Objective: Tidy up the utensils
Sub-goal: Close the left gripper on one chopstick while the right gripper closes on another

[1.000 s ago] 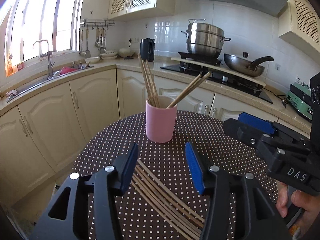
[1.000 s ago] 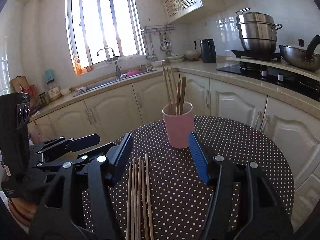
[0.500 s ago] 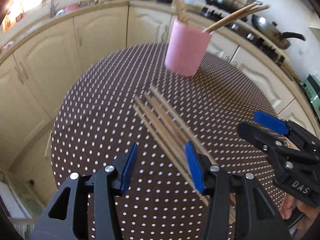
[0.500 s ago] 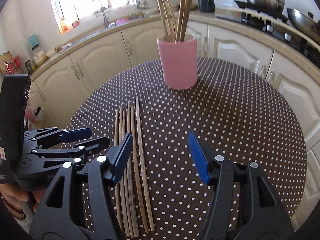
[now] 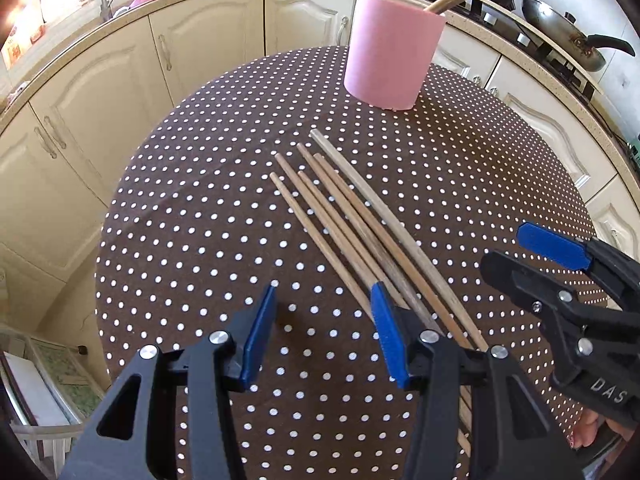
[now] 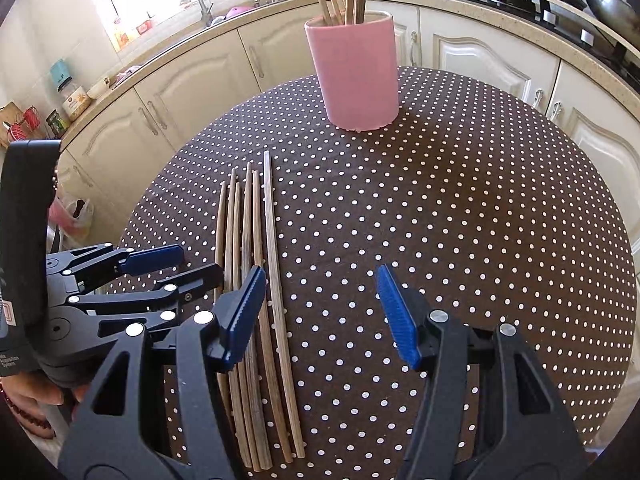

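Note:
Several loose wooden chopsticks (image 5: 352,220) (image 6: 256,260) lie side by side on the round brown polka-dot table (image 5: 200,220) (image 6: 480,220). Behind them a pink cup (image 5: 394,64) (image 6: 356,76) stands upright with more chopsticks in it. My left gripper (image 5: 323,332) (image 6: 188,266) hovers open over the near end of the bundle, its right finger above the sticks. My right gripper (image 6: 320,316) (image 5: 504,246) is open too, its left finger over the bundle. One stick shows in its gap. Neither gripper holds anything.
Cream cabinets (image 5: 208,40) and a counter curve round the table's far side, with a sink (image 6: 236,10) by the window and a wok (image 5: 560,36) on the stove. The table edge drops off at left. A hand (image 6: 32,392) holds the left gripper.
Both grippers have come down and tipped toward the table, so the chopsticks now fill the middle and the cup sits near the top. Their jaws stand as wide as before.

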Available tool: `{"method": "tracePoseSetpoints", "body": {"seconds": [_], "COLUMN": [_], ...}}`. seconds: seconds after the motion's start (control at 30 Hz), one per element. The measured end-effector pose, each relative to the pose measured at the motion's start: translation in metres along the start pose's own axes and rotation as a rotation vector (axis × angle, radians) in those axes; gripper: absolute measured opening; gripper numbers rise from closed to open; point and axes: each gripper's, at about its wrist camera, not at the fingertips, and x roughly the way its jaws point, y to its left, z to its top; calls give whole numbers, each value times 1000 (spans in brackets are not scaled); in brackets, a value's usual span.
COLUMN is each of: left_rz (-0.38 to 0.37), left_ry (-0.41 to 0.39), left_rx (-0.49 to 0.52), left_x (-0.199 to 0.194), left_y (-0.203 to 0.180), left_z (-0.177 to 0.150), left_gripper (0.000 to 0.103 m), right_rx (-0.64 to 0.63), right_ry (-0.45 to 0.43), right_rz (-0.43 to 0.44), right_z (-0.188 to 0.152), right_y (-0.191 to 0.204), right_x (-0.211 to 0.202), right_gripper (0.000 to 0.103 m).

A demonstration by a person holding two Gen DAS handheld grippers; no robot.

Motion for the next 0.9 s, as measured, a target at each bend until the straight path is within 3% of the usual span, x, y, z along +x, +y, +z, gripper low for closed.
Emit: {"method": "tracePoseSetpoints", "body": {"seconds": [0.37, 0.6, 0.67, 0.73, 0.9], "left_rz": [56, 96, 87, 79, 54], "left_ry": [11, 8, 6, 7, 0], "left_rx": [-24, 56, 67, 78, 65], "left_x": [4, 4, 2, 1, 0], "left_y": [-10, -10, -9, -8, 0], "left_z": [9, 2, 1, 1, 3], "left_gripper": [50, 47, 40, 17, 14], "right_rx": [16, -6, -23, -51, -95], "right_ry": [36, 62, 92, 125, 184], "right_rz": [-9, -11, -12, -15, -19], "right_z": [4, 8, 11, 13, 24], "right_y": [-4, 0, 3, 9, 22], "right_x": [11, 13, 18, 24, 40], "right_gripper": [58, 58, 58, 58, 58]}}
